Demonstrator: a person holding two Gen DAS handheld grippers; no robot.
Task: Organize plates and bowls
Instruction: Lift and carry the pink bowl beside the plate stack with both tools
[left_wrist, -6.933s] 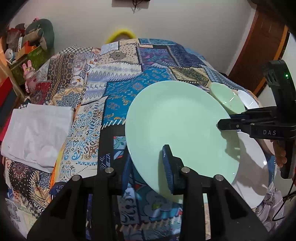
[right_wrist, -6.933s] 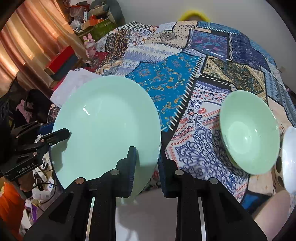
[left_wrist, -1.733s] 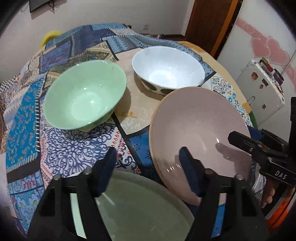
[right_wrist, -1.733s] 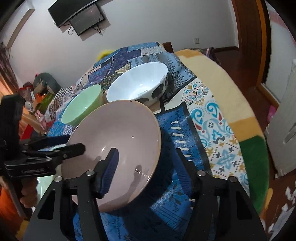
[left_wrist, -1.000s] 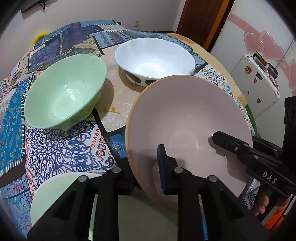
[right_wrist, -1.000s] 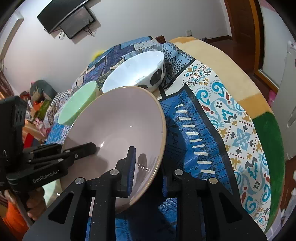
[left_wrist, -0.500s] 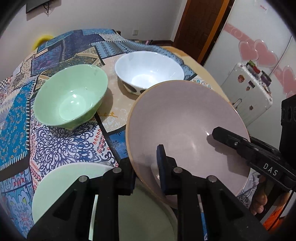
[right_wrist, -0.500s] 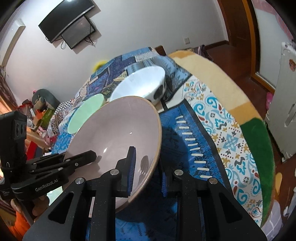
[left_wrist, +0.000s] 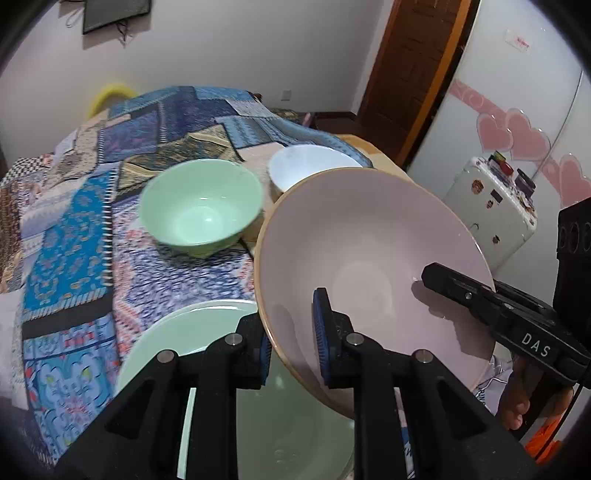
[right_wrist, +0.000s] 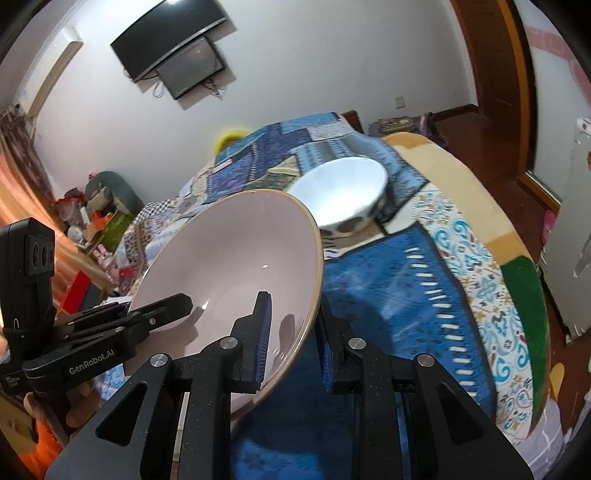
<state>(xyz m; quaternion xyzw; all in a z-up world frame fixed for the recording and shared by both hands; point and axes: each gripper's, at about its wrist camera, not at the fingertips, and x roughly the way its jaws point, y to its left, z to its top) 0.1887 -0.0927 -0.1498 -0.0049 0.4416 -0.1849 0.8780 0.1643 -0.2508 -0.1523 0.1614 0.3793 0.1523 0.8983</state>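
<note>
The fingers of the left gripper (left_wrist: 293, 341) are closed to a narrow gap on the near rim of the pink plate (left_wrist: 373, 280), one blue pad inside the dish and the other behind its outer wall. The fingers of the right gripper (right_wrist: 293, 341) pinch the opposite rim of the same plate in the same way, one pad on the inner face, one outside. Both grippers reach in from opposite edges and hold the pink plate tilted and lifted off the patchwork cloth (left_wrist: 70, 258) that covers the surface. In the left wrist view the right gripper's black body enters from the right of the plate, with the person's hand (left_wrist: 517, 398) below it. The pale green plate (left_wrist: 229, 354) lies flat on the cloth just below and left of the pink plate. The green bowl (left_wrist: 201, 212) stands upright beyond the pink plate to its left, and the white bowl (right_wrist: 343, 194) stands behind the pink plate, partly hidden by its far rim.
</note>
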